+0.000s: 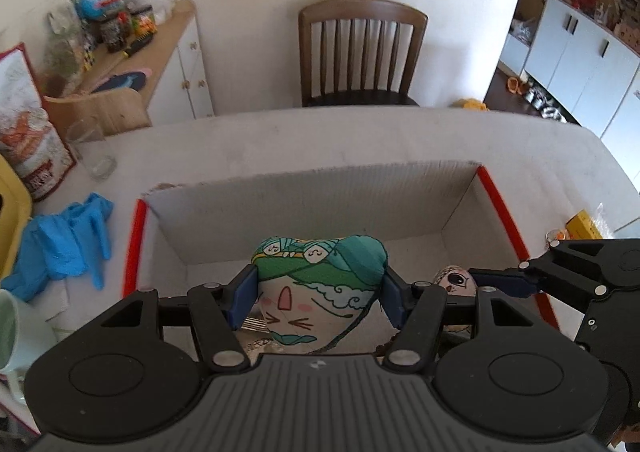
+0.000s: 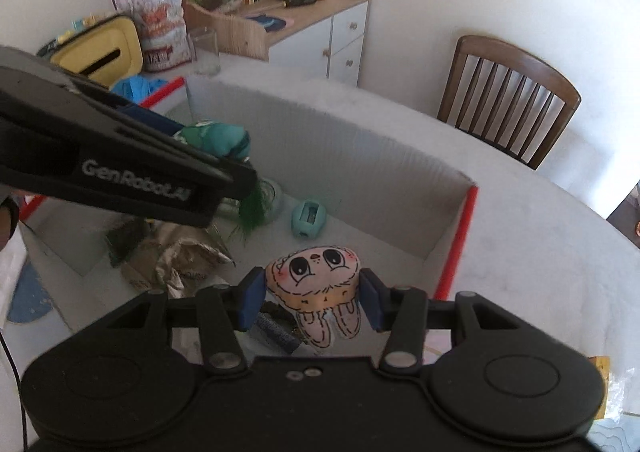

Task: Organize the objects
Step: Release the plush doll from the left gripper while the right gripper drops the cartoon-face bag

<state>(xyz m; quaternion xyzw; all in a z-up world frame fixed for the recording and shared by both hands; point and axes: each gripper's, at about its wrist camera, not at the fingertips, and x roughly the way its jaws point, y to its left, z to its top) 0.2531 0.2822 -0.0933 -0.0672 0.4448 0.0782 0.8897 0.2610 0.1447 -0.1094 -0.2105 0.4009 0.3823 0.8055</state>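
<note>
Green-haired plush (image 1: 316, 284): was clamped between the blue pads of the left gripper (image 1: 318, 298), hanging over the cardboard box (image 1: 320, 204).
Pink plush (image 2: 316, 288): was pinched by the right gripper (image 2: 312, 302), also above the box.
Box contents: a teal sharpener (image 2: 308, 218) and crumpled foil wrapper (image 2: 180, 256) lay on the floor.
Table (image 1: 280, 140): carried the box, blue gloves (image 1: 60, 244) and a glass (image 1: 94, 152).
</note>
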